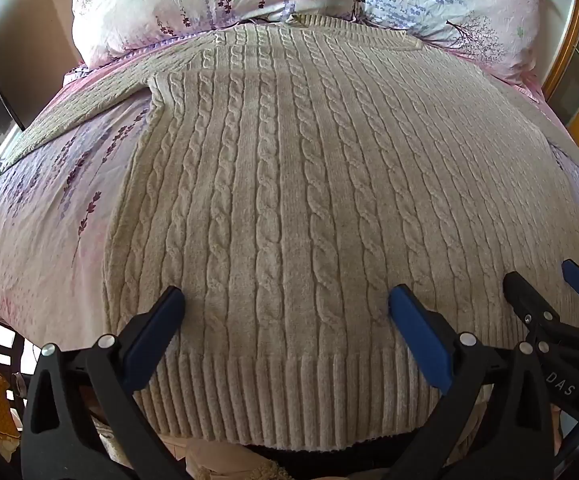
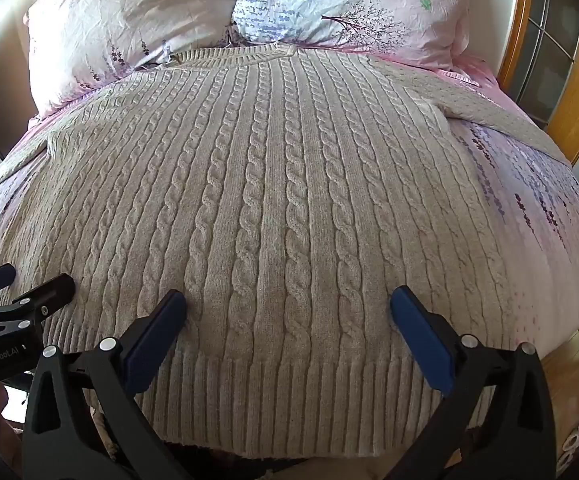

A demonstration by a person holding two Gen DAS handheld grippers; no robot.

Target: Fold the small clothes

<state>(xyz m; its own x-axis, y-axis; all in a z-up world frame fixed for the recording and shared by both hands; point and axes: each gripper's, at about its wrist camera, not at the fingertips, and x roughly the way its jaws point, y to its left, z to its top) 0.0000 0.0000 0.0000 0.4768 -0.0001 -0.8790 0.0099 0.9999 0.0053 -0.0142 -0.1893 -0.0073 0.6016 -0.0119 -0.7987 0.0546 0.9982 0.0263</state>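
Ribbed hem of a cream cable-knit sweater (image 1: 281,184) lies nearest, the thick garment spread flat on a smooth pink floral bedsheet (image 1: 49,216), its neckline up against two crinkled pillows (image 2: 129,20). Both the left gripper (image 1: 285,300) and the right gripper (image 2: 287,300) hang over the hem, blue-padded jaws spread wide, pinching nothing.

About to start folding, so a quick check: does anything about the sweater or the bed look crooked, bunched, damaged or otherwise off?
Nothing stands out. The cream cable-knit sweater lies flat on the pink floral bedsheet, sleeves spread to both sides, ribbed hem nearest the grippers. No holes or stains visible. Left gripper and right gripper are open above the hem.
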